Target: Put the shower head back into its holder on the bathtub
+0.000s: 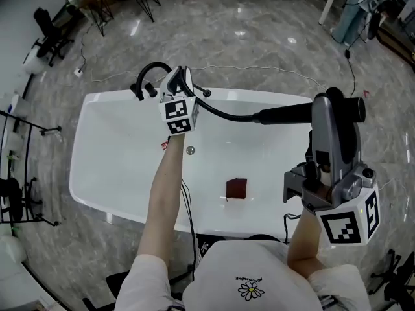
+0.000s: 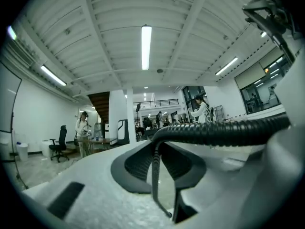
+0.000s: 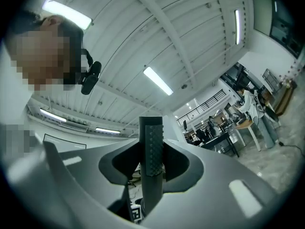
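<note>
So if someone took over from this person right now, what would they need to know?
Left gripper: shut on the black hose, close to the black fittings on the bathtub's far rim.
Right gripper: shut on the shower head, held above the tub's right end.
Done: the shower head is in hand.
Left: carry it to its holder, presumably among those fittings, seat it and let go.
A dark red square lies inside the tub.
</note>
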`<state>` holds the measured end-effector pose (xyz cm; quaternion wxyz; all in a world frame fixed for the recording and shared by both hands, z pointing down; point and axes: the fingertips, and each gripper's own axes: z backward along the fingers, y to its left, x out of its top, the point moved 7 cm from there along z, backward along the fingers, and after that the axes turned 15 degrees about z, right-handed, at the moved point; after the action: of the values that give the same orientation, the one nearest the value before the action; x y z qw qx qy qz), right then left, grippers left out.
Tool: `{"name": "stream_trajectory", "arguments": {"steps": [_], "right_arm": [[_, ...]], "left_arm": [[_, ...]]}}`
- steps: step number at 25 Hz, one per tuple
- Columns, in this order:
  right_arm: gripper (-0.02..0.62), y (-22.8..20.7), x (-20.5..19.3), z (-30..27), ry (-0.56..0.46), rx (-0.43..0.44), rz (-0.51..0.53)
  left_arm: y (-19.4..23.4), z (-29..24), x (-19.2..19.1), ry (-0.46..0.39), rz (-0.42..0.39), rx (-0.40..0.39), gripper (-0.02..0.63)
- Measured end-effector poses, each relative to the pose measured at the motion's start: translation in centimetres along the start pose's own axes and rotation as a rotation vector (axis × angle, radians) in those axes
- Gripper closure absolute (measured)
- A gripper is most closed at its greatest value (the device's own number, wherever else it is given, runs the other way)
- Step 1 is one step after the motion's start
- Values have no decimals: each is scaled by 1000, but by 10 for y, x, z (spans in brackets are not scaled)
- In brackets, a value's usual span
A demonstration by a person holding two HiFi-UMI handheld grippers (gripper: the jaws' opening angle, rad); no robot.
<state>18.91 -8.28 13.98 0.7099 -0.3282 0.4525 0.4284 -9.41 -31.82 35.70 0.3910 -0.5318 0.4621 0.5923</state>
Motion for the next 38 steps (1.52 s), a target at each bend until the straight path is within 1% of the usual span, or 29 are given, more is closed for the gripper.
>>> {"name": "stream_trajectory", "arguments": {"steps": [1, 3, 6, 8, 12, 15, 17, 19, 22, 27, 30, 31, 33, 34, 38], "right_arm": [[459, -4, 1, 2, -8, -10, 0], [459, -11, -1, 4, -18, -24, -3], [459, -23, -9, 2, -28, -42, -24], [459, -30, -15, -1, -24, -53, -24], [460, -42, -28, -12, 7, -65, -14], [459, -48, -39, -23, 27, -70, -11], [459, -50, -47, -30, 38, -70, -7], [460, -52, -55, -36, 46, -69, -1], [460, -49, -63, -49, 52, -64, 18], [460, -33, -78, -79, 29, -31, 38], [460, -23, -87, -98, 14, -15, 39], [460, -19, -89, -104, 8, -9, 40], [460, -13, -95, -118, -1, 7, 47], [460, -10, -98, -125, -4, 16, 52], [460, -1, -111, -149, -12, 45, 74]], "left_arm": [[-5, -8, 13, -18, -12, -20, 548], [-15, -22, 25, -29, -36, -52, 546], [-28, -43, 24, -20, -75, -98, 546], [-33, -55, 17, -9, -73, -113, 546], [-35, -76, -11, 36, -49, -118, 546], [-28, -90, -39, 76, -10, -107, 546], [-23, -96, -63, 115, 16, -96, 546], [-21, -101, -92, 174, 27, -92, 545], [-21, -102, -131, 261, 36, -93, 545], [-16, -92, -174, 328, 89, -84, 543], [-8, -85, -185, 345, 129, -89, 534], [-6, -82, -186, 344, 151, -97, 521], [-1, -75, -188, 334, 177, -110, 477], [2, -72, -188, 329, 177, -114, 468], [7, -54, -183, 305, 161, -133, 466]]}}
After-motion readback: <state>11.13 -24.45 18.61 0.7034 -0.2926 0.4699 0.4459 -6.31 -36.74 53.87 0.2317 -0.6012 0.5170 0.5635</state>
